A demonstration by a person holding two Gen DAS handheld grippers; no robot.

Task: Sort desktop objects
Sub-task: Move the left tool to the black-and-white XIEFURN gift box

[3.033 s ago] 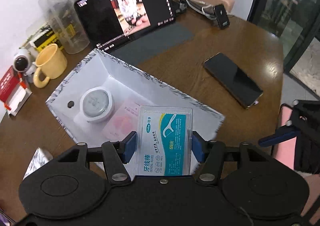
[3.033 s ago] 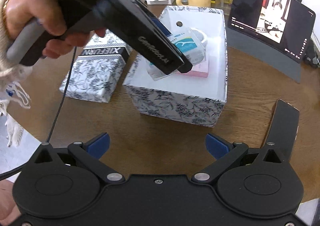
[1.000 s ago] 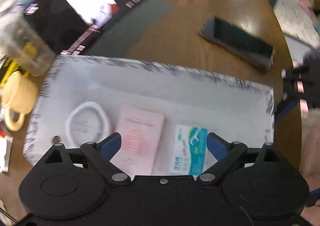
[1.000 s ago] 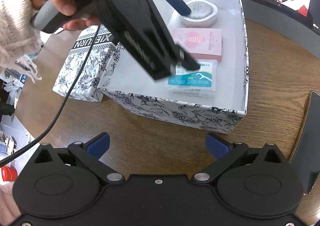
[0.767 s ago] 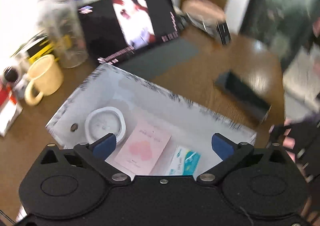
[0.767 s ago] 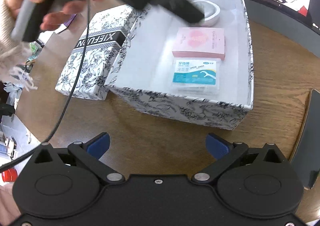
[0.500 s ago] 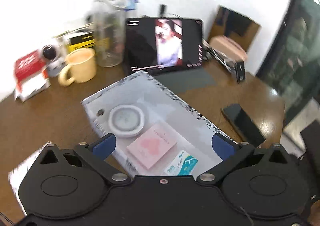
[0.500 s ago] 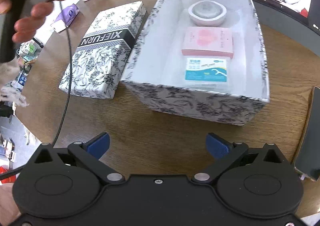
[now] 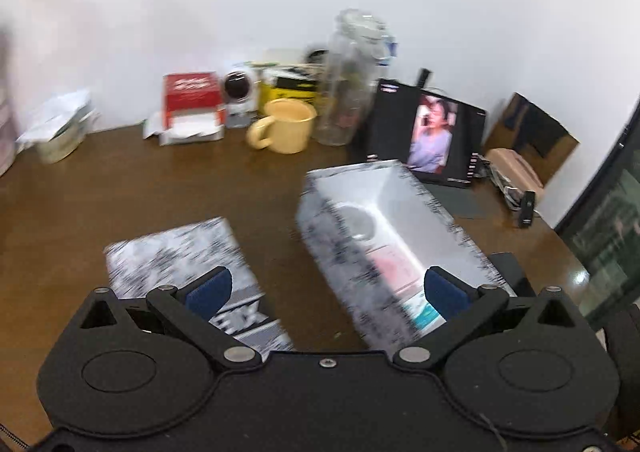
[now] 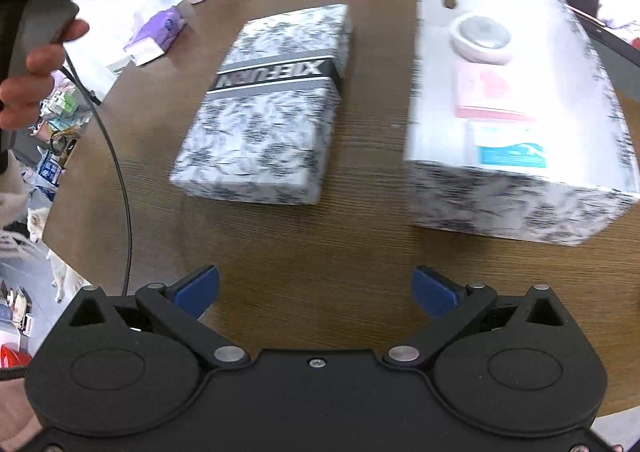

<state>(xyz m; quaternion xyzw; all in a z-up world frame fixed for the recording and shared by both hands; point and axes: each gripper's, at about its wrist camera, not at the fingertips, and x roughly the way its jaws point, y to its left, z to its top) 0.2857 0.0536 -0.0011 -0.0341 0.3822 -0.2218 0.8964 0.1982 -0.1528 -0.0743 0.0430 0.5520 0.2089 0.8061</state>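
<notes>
— Looking down past my right gripper point(image 10: 316, 288), what's sorted so far?

— Three things lie inside the open white box with the black floral print point(image 10: 520, 208): a round white dish-shaped case point(image 10: 482, 37) at the far end, a flat pink packet point(image 10: 490, 90) in the middle, and a clear floss-pick pack with a teal label point(image 10: 510, 150) nearest me, all flat on the box floor in a row.

— And the lid?

— The matching floral lid with its black lettered band point(image 10: 268, 104) sits on the brown wooden tabletop point(image 10: 312, 236), just left of the box, apart from it. I'd judge the box wants closing, but a purple-and-white packet point(image 10: 154, 32) lies farther left, so more may belong inside.

— Your jaws?

— Both pairs spread wide, holding nothing. My left gripper point(image 9: 326, 288) hangs above the gap between lid and box; its view is blurred.
</notes>
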